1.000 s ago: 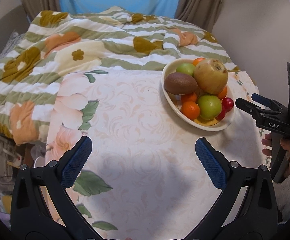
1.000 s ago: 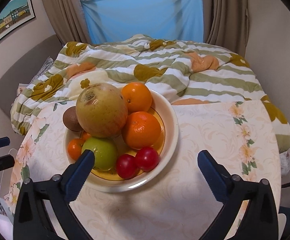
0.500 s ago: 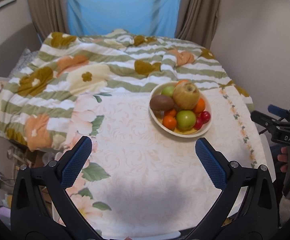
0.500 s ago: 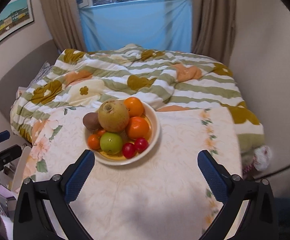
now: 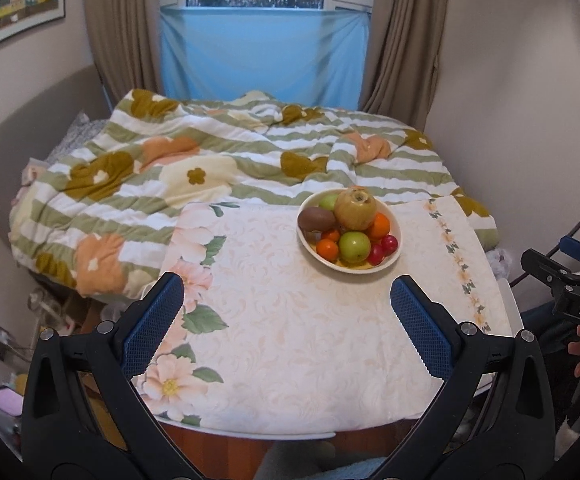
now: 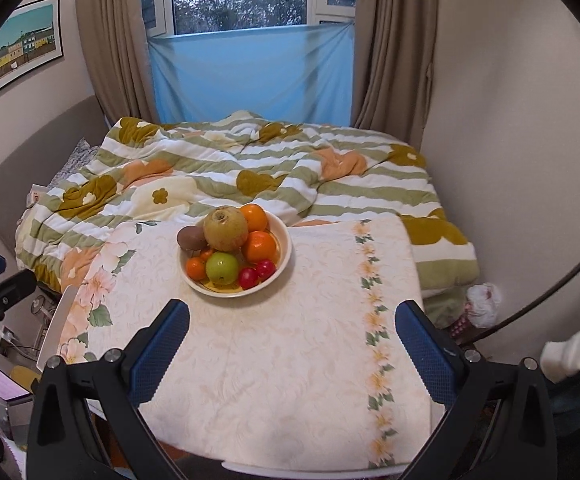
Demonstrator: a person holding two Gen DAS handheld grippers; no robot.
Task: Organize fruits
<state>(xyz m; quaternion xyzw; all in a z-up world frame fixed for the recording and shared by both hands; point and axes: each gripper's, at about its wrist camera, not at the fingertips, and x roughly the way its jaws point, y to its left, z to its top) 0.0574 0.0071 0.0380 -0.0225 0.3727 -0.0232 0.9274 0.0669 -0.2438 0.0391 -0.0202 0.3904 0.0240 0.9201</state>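
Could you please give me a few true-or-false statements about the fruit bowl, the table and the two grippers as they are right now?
1. All the fruit sits in the bowl. True.
2. The left gripper is shut on the green apple. False: it is open and holds nothing, and the apple lies in the bowl.
3. The large yellow-brown fruit rests on top of the pile. True.
4. The bowl stands on bare wood. False: it stands on a floral tablecloth.
5. The right gripper is open and short of the bowl. True.
6. The two red fruits lie on the tablecloth beside the bowl. False: they lie inside it, by the near rim.
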